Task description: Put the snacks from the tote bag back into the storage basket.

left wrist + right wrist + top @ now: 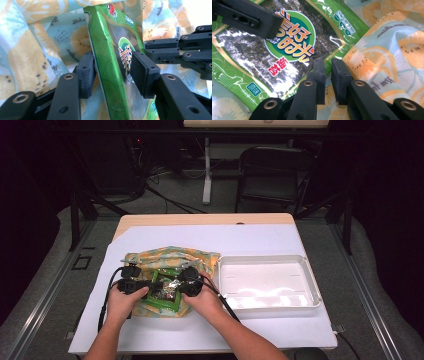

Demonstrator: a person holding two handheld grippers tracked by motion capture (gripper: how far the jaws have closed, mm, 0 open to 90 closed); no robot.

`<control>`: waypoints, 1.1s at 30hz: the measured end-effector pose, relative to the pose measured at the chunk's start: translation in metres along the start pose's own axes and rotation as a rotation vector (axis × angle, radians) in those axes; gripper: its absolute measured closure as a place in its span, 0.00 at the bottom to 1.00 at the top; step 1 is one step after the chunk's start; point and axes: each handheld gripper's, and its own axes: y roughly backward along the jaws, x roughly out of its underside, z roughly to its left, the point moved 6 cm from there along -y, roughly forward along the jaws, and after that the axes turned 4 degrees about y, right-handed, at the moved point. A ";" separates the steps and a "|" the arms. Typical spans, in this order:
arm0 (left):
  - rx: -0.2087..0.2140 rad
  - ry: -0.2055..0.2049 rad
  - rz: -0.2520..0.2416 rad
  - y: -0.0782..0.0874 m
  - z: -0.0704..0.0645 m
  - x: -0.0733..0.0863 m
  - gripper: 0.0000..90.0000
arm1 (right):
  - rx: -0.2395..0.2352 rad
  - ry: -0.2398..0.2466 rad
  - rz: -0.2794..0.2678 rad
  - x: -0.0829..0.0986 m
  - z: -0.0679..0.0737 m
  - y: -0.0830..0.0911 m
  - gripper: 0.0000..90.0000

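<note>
On the white-covered table (210, 242) in the high view, a green seaweed packet (167, 290) lies on a fruit-print cloth (172, 256), left of a white tray (269, 261); the left gripper (150, 287) and the right gripper (181, 282) meet over it, each in a hand. Along the left gripper view, the packet (107, 67) stands edge-on between the spread jaws of the left gripper (111, 72), pads just beside it, not pinching; the cloth (32, 50) lies behind. From the right gripper view, the right gripper (329, 75) has its jaws nearly together at the packet's (287, 42) edge; whether they pinch it cannot be told.
</note>
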 end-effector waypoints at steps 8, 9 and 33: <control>0.028 0.017 -0.010 0.003 -0.002 -0.001 0.68 | 0.004 -0.001 -0.001 0.001 0.000 -0.001 0.89; 0.029 0.013 -0.012 0.003 -0.001 -0.001 0.68 | 0.005 -0.002 -0.002 0.001 -0.001 -0.001 0.89; 0.046 0.060 -0.046 0.006 -0.002 -0.002 0.75 | -0.031 0.064 -0.107 -0.002 0.007 0.043 0.78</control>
